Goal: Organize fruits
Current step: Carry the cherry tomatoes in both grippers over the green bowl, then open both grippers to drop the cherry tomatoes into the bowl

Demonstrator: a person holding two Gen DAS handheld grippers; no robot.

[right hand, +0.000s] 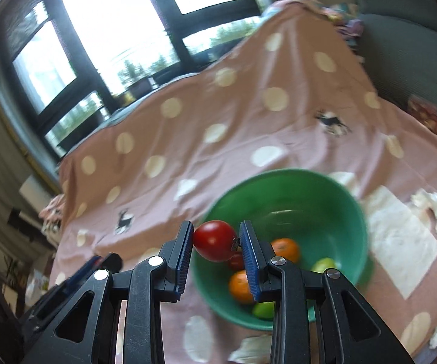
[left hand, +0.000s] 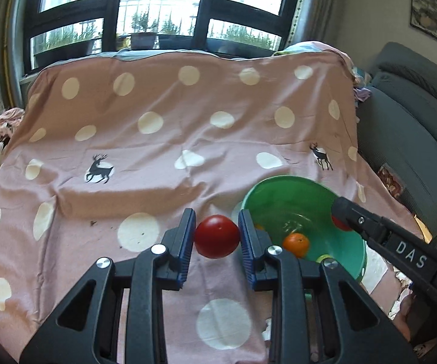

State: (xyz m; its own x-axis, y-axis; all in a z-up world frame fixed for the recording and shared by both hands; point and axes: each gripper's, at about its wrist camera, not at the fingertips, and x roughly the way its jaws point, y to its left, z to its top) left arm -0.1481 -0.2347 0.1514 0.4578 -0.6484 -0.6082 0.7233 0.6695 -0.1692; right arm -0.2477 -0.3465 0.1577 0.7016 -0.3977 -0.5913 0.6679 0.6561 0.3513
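Tomatoes ride clamped in both grippers: left gripper [left hand: 217, 236], right gripper [right hand: 216, 240]. Center each above the green bowl [right hand: 333, 188] before releasing low.

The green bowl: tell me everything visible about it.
The green bowl is round, deep and glossy, plastic by its look, standing upright on the pink dotted cloth. Inside lie two oranges, two green fruits and a red one, partly hidden. The right gripper, clamping a red tomato, hangs above its near rim.
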